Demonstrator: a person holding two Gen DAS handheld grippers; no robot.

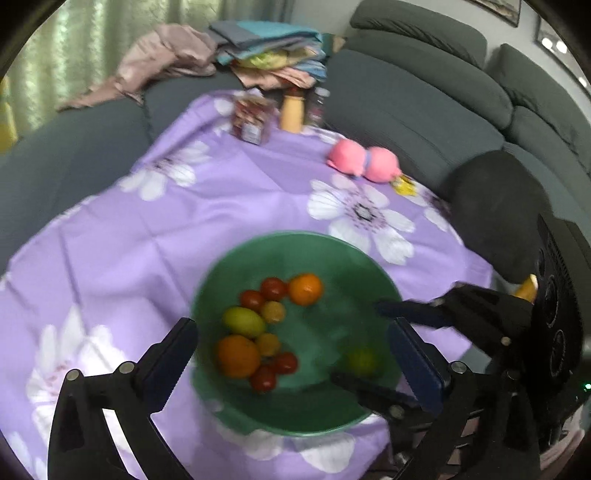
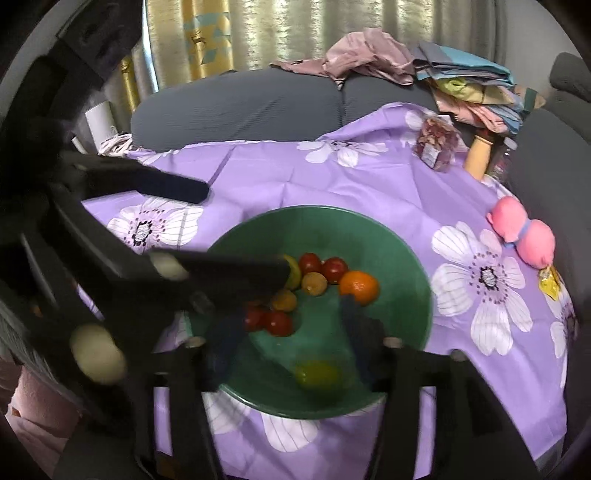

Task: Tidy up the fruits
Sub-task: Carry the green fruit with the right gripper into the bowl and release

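Fruits [image 1: 255,332] in bowl [image 1: 332,254], both grippers open, empty.

Grey sofa [image 1: 424,96], pale curtains [image 2: 295,33], purple floral tablecloth [image 1: 147,236].

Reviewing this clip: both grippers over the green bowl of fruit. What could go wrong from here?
1. The blurred lime lies apart from the pile near the green bowl rim; it may be rolling.
2. The left gripper and right gripper cross closely; their fingers could collide.
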